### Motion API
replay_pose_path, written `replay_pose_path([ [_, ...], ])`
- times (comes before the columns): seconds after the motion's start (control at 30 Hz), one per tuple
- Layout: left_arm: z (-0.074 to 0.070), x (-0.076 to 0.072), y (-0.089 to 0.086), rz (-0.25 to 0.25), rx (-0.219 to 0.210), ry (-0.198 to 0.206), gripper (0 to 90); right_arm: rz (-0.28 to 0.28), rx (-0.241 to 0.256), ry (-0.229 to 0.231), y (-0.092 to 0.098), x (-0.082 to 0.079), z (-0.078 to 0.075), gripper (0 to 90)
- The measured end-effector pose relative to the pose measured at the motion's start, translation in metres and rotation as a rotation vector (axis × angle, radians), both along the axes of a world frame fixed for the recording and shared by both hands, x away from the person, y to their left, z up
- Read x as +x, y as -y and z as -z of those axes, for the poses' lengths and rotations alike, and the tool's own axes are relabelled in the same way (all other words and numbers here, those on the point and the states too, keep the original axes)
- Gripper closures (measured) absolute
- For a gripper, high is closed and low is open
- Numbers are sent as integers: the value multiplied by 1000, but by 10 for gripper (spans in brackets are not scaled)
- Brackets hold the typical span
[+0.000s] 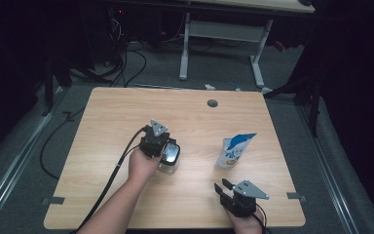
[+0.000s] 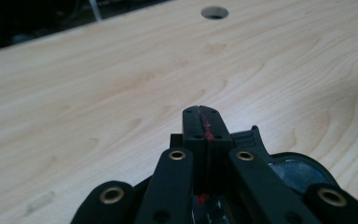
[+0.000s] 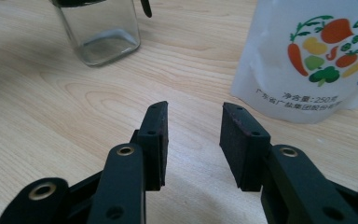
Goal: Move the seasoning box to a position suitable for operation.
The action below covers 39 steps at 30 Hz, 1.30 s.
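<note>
Your high view: light falls from above onto pale wooden tabletop (image 1: 126, 112); surrounding floor and room sink into near-black. Picture soft, low in detail. Your left gripper view: black two-jaw left gripper (image 2: 200, 114) blurred up close, wood grain beyond fairly sharp, far edge dim. Your right gripper view: brightest and evenly lit; soft shadows under clear square glass jar (image 3: 100, 35) and white printed pouch (image 3: 307, 60); near linkages out of focus.
</note>
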<state>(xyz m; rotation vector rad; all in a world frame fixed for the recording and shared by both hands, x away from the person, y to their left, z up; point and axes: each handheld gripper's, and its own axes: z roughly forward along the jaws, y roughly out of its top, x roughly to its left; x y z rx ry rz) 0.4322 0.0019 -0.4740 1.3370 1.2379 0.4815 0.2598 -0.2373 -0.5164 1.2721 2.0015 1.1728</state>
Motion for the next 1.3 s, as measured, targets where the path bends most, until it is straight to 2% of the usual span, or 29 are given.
replay_pose_path([
  [0.13, 0, -10, 3, 18, -13, -3, 900, 6, 15, 1, 5, 1, -1, 621],
  [0.23, 1, -21, 3, 18, 9, 21, 900, 3, 17, 5, 5, 0, -2, 621],
  [0.33, 0, -33, 0, 30, -7, 10, 900, -4, 12, 12, 3, -1, -3, 621],
  [0.4, -8, -39, -6, 20, -27, 41, 900, -6, 9, 11, 2, -1, -2, 621],
  [0.47, -18, -43, -19, 0, -65, 79, 900, -5, 15, 2, 2, 0, -2, 621],
  [0.53, -20, -44, -34, -24, -71, 101, 900, -5, 13, 0, 2, 0, -1, 621],
  [0.6, -8, -44, -50, -39, -60, 73, 900, -5, 6, 3, 2, 0, -2, 622],
  [0.67, 13, -48, -62, -47, -52, 28, 900, -4, 8, 0, 2, 0, -2, 625],
  [0.73, 34, -55, -68, -32, -50, -24, 900, -10, 13, -2, 2, 0, -1, 642],
  [0.8, 49, -63, -67, -12, -40, -35, 900, 0, 8, 0, 0, -1, 0, 669],
  [0.87, 56, -69, -64, 14, -37, -33, 900, 1, -11, 13, -1, -3, 0, 689],
  [0.9, 58, -73, -60, 31, -39, -28, 900, 4, -40, 21, -4, -4, 1, 698],
  [1.03, 54, -84, -53, 61, -63, -8, 900, 5, -63, 25, -6, -5, 2, 729],
  [1.1, 52, -93, -49, 78, -61, 3, 900, 11, -70, 24, -6, -5, 3, 739],
  [1.3, 47, -133, -16, 219, -98, -2, 900, 14, -76, 25, -6, -5, 3, 758],
])
